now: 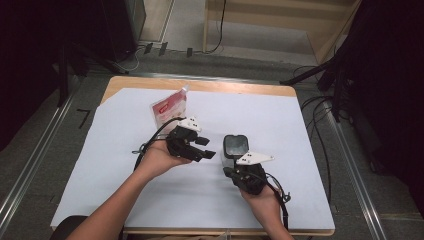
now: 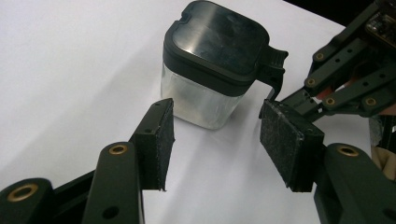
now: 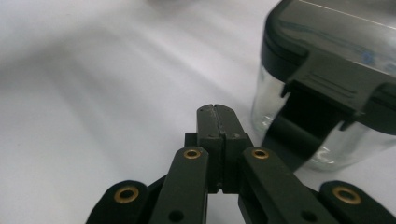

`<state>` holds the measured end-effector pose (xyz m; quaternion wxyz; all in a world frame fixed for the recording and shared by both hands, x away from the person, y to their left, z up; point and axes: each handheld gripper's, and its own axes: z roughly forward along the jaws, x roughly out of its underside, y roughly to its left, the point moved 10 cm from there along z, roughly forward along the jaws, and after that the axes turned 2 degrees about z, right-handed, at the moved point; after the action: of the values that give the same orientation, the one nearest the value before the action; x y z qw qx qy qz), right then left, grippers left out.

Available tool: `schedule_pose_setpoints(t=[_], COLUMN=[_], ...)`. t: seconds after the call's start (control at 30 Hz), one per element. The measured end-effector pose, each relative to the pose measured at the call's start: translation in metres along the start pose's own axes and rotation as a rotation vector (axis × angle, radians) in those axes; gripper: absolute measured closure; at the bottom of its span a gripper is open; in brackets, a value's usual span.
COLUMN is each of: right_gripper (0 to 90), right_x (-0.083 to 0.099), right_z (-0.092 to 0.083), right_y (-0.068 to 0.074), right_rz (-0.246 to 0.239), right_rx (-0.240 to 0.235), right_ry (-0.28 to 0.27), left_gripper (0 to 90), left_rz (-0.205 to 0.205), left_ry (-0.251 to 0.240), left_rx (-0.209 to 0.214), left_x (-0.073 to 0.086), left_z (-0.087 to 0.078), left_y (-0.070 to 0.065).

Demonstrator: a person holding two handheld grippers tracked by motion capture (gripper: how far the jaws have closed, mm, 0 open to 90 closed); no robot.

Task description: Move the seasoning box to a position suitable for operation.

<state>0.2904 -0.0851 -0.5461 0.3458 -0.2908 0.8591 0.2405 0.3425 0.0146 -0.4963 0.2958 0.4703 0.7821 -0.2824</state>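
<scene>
While the lid still sits shut on the clear container point(image 1: 235, 149) at the centre of the high view, nothing looks done yet beyond the approach. The left gripper point(image 1: 202, 148) hovers just left of it with jaws spread wide, holding nothing; in its own view the container point(image 2: 215, 65) stands beyond the gap. The right gripper point(image 3: 218, 114), jaws pressed together and empty, sits just beside the latch tab point(image 3: 327, 84). Grasping and opening seem left. A red pouch point(image 1: 170, 107) lies in the upper left.

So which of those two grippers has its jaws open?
The left gripper, the one angled toward the dark-lidded clear container: its jaws stand wide apart. The right gripper has its jaws pressed together, holding nothing.
</scene>
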Motion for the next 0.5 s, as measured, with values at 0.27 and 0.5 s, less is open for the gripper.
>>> schedule_pose_setpoints(t=[0.27,0.5], right_gripper=[90.0,90.0], right_x=[-0.0002,0.0017], right_z=[-0.0001,-0.004], right_y=[-0.0055,-0.0091], right_rz=[0.006,0.027], right_rx=[0.005,0.003], right_ry=[-0.003,0.001], left_gripper=[45.5,45.3], left_rz=[-0.008,0.004], left_ry=[-0.004,0.009], left_rx=[-0.006,-0.008], left_x=[-0.0004,0.0009], left_z=[-0.0002,0.0019], left_y=[0.0016,0.0011])
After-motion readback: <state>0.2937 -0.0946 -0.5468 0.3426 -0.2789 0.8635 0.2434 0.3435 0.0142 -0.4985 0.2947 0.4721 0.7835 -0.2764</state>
